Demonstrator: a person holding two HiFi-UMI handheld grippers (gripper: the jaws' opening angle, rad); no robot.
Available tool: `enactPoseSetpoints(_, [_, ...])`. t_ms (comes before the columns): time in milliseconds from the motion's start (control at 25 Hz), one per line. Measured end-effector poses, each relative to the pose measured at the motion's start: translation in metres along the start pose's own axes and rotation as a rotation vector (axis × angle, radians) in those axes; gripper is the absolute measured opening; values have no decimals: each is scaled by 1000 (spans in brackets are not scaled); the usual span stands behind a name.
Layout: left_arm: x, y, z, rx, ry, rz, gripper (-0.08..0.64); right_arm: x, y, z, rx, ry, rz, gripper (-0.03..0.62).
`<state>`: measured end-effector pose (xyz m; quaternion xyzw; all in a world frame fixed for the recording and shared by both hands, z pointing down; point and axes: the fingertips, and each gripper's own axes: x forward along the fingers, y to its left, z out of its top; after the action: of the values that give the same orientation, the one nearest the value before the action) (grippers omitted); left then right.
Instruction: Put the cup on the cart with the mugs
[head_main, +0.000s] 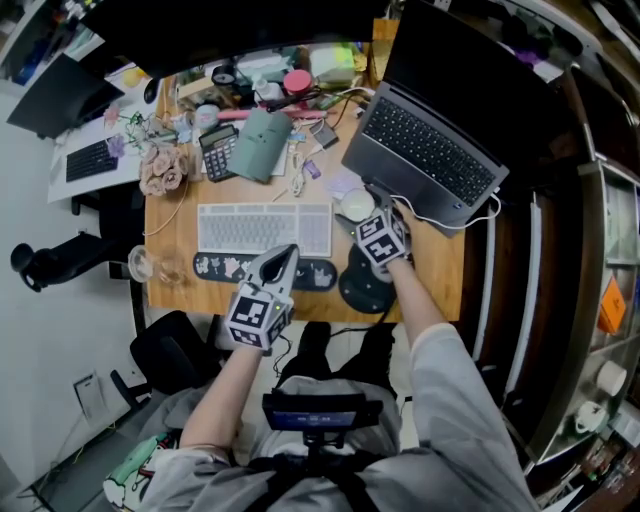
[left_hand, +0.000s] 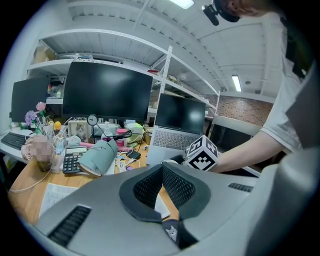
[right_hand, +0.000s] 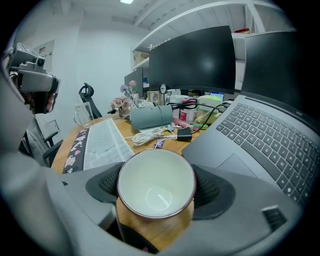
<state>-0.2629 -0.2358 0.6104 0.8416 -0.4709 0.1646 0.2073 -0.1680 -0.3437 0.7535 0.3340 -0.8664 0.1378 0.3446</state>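
Cool, even overhead light. Ceiling light (left_hand: 236, 83) is blown out in the left gripper view. Head view is dimmer: table (head_main: 440, 275) lit, floor (head_main: 60, 330) and right side in shadow. Faint glare ring in cup (right_hand: 156, 184). Heavy fisheye, black vignette corners. Near foreground soft, mid-scene sharp.

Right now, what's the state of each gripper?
Left gripper: closed, empty.
Right gripper: closed on the cup, pads against its sides.

Wooden surface (head_main: 440, 268), white shelving (left_hand: 115, 41) above its far edge. Black office chair (head_main: 165, 352) by left edge on pale floor (head_main: 40, 380). Metal rack (head_main: 602, 250) past right edge. Brick wall (left_hand: 252, 107), ceiling strip light (left_hand: 236, 83) lit.
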Motion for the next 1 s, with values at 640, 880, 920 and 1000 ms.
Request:
enactPoseSetpoints(640, [-11, -15, 22, 16, -62, -10, 3, -123, 13, 73, 62, -108, -1, 413])
enactPoseSetpoints(880, [-17, -46, 39, 47, -92, -66, 3, -197, 26, 90, 60, -156, -19, 413])
enactPoseSetpoints(920, [-17, -54, 45, 57, -98, -82, 3, -211, 26, 90, 63, -165, -34, 413])
enactPoseSetpoints(1000, [-16, -71, 56, 87, -106, -118, 3, -238, 24, 88, 74, -183, -75, 413])
